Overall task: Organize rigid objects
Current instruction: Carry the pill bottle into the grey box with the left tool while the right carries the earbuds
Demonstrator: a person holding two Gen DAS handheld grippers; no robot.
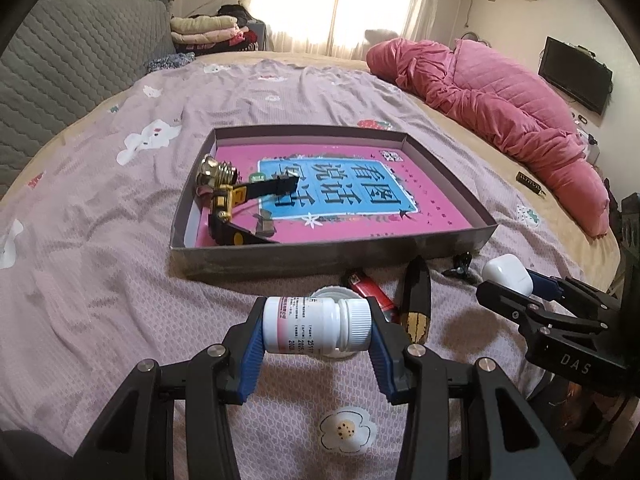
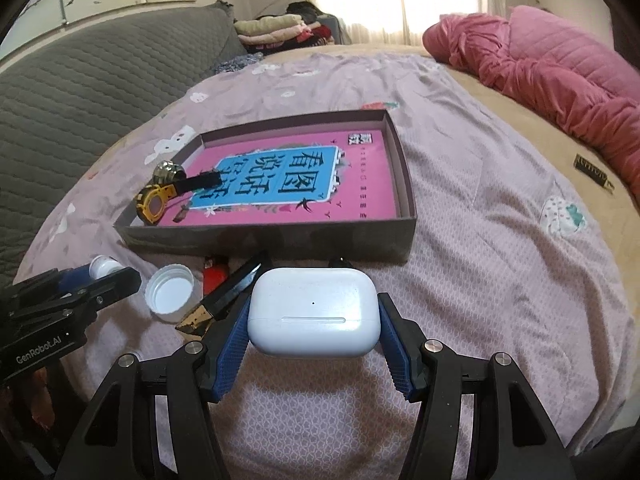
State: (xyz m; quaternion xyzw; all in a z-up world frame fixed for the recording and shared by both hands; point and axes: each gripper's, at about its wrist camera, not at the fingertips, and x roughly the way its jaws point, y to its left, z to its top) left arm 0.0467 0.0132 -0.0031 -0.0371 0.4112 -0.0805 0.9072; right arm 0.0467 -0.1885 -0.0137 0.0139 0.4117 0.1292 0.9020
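Blown-out daylight from rear window [image 1: 340, 0], soft shadows, sharp centre, fisheye-bent dark corners

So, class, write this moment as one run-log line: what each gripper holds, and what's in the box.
left gripper: shut on pill bottle | right gripper: shut on earbud case | box: tape measure

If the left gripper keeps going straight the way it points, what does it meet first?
Probably the white plastic bottle cap on the bed, just beyond the white pill bottle held by the left gripper; the shallow grey cardboard box lies behind. Depth unclear.
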